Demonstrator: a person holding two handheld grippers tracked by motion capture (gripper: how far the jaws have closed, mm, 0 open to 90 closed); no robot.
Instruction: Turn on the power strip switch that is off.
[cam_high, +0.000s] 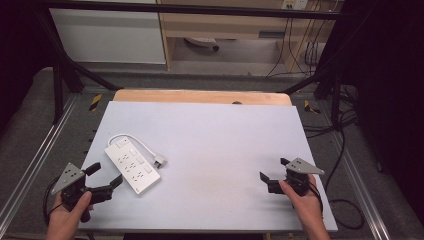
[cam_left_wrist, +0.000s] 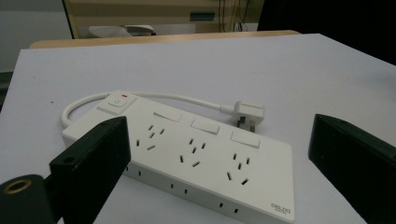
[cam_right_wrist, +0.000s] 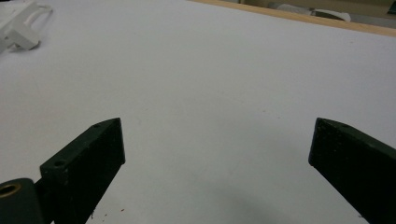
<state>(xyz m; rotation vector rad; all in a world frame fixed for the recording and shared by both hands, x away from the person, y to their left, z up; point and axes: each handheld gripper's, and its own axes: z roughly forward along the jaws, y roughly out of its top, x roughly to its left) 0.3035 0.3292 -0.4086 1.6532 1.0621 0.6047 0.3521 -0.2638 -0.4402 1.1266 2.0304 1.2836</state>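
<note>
Nothing's really started yet as far as I can tell. The white power strip (cam_high: 132, 164) lies flat on the table (cam_high: 215, 150), just ahead of the left gripper (cam_high: 106, 176), whose fingers are spread wide with nothing between them. Its plug (cam_left_wrist: 247, 113) sits loose beyond the strip. The right gripper (cam_high: 274, 169) is well off to the side, fingers wide too. So the whole grab is still left.

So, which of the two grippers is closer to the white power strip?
The left gripper, at the table's near left corner: its open jaws point at the power strip just ahead. The right gripper is far across the table, over bare surface.
</note>
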